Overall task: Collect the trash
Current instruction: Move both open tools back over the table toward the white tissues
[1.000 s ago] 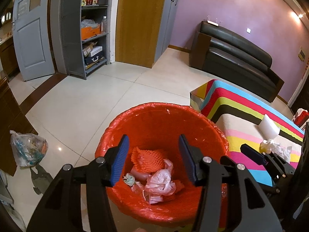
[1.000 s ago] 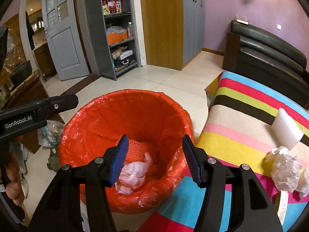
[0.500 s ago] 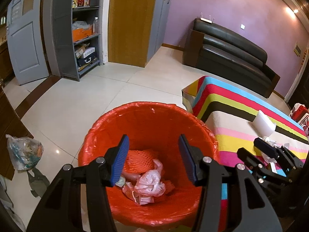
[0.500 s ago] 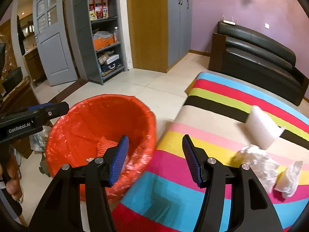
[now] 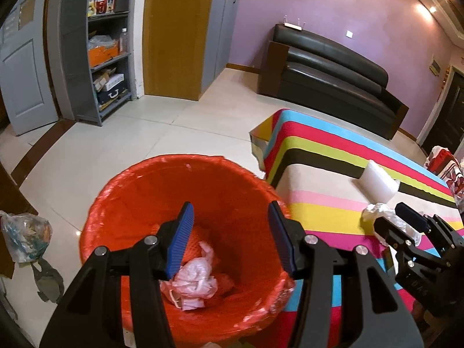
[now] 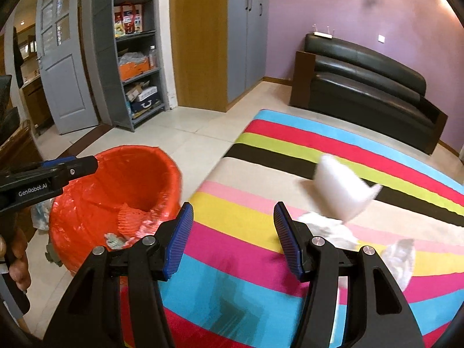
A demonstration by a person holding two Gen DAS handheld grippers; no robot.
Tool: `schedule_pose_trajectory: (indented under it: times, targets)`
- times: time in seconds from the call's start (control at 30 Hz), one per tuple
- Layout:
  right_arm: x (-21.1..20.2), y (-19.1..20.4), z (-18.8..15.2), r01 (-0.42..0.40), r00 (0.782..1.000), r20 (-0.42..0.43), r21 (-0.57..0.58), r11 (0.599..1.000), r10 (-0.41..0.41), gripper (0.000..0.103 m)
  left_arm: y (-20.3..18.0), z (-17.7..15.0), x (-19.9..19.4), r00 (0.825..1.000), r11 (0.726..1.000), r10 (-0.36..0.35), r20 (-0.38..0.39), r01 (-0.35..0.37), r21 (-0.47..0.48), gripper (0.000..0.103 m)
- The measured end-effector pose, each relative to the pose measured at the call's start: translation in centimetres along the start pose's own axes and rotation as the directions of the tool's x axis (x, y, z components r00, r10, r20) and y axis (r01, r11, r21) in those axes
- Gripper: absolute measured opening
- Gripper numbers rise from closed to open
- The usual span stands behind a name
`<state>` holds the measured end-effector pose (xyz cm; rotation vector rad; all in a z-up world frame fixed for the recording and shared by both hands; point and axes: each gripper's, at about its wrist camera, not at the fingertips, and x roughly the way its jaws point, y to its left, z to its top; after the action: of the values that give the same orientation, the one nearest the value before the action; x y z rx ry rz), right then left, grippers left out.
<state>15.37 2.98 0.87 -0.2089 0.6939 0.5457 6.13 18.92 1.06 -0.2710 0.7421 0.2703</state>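
Note:
A bin with a red liner stands on the floor beside the striped table; it holds a pink bag and orange netting. My left gripper is open and empty over the bin. My right gripper is open and empty above the striped table, with the bin to its left. On the table lie a white foam block, a crumpled white wad and clear plastic, right of the right gripper. The right gripper shows in the left wrist view.
A black sofa stands against the purple wall behind the table. Grey shelves and a door stand at the far left. A filled plastic bag lies on the floor left of the bin.
My right gripper has swung right, from over the bin to above the striped table. My left gripper stays open over the bin, and has drifted a little.

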Motion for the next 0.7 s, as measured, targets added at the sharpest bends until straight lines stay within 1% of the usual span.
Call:
schedule_pose_trajectory:
  times: [0.7]
  targets:
    - [-1.8,-9.2,-1.5,0.132,0.991,-0.007,0.088,0.987,-0.132,0.056,-7.6,-0.1,3.1,0.996,0.995,-0.084,-0.026,0.085,0.058,0.052]
